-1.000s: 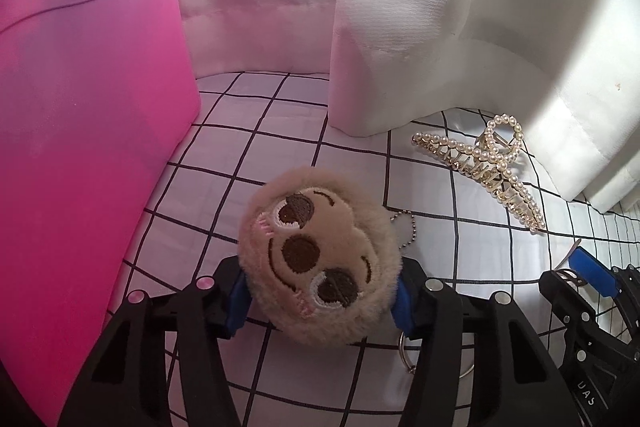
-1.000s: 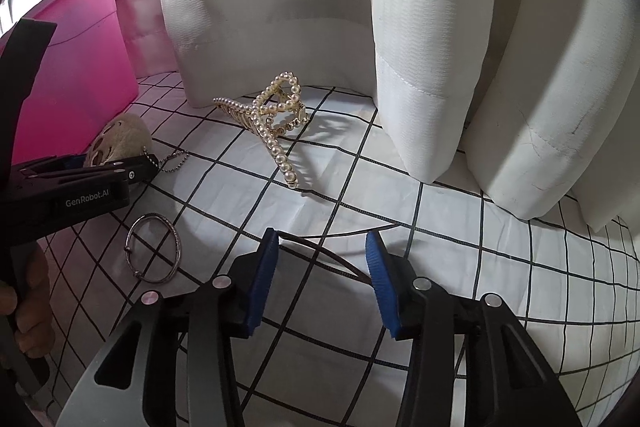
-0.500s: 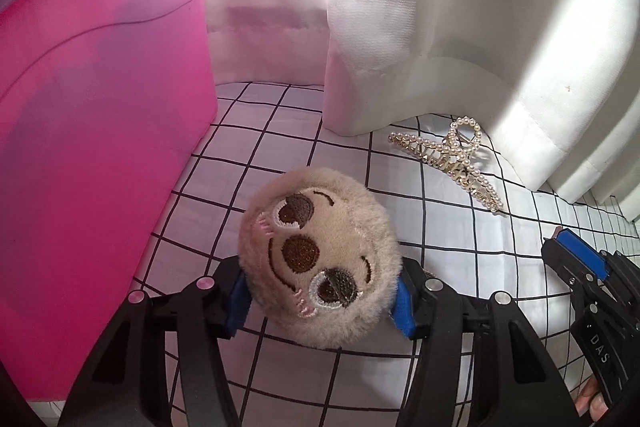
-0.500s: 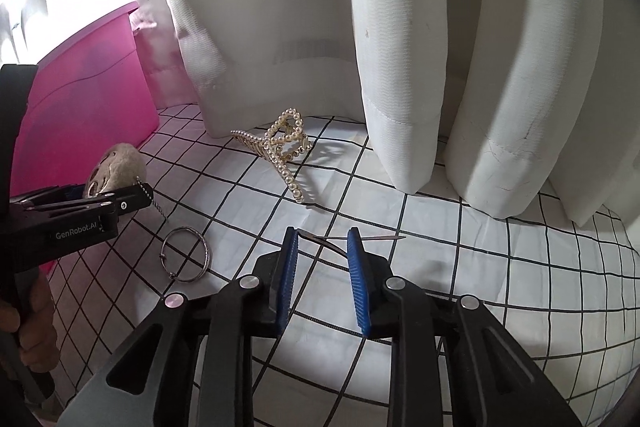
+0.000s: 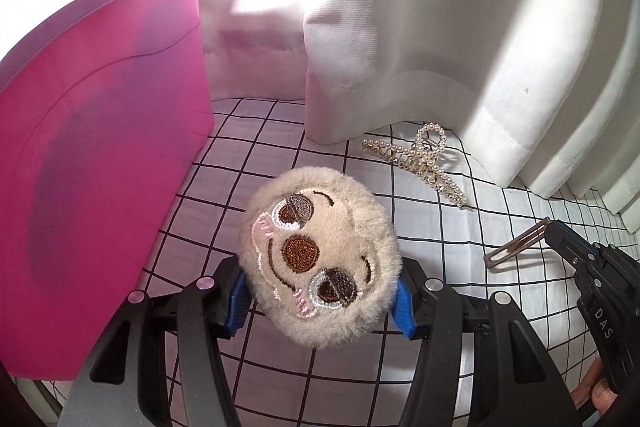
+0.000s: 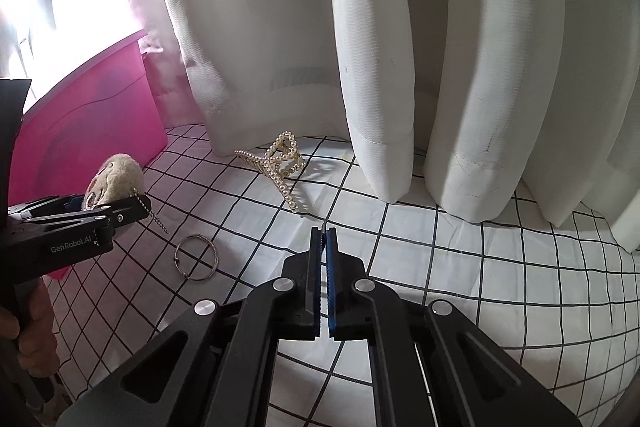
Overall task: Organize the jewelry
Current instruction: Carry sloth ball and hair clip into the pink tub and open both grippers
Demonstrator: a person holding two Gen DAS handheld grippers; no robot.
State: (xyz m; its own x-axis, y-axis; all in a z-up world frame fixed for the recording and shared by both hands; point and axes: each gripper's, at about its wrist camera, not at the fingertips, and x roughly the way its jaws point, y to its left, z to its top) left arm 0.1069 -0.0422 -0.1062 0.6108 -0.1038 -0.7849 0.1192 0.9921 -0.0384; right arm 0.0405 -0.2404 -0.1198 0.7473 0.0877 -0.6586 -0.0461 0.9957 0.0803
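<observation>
The big pink bin (image 5: 100,163) fills the left side of the left view, and its rim sits high up, near the top left. That is likely where the things should go, so both hands need to rise above that rim before they let go. White curtains (image 6: 400,67) hang across the top of both views and touch the checked cloth (image 6: 440,267) on the table, so keep the claws away from the folds. The fluffy sloth charm (image 5: 320,255) sits in the lower middle of the left view, squeezed between the two blue pads of the left claw (image 5: 320,299), which is about half open around it. It is soft, so the hold should stay snug but not crush it. In the right view its little bead chain (image 6: 154,213) hangs down at the left side with a metal ring (image 6: 196,257) on the end; lift high so the ring goes over the rim too. The pearl hair clip (image 6: 280,167) lies on the cloth in the middle, near the curtain, and no claw touches it. The right claw (image 6: 324,231) is closed all the way in the lower middle of its view. The left view shows a thin brown hair pin (image 5: 516,245) sticking out of its tip at the right side, though it is hard to tell how well it is pinched. Keep that claw tight and move slowly, as the pin could slip.
</observation>
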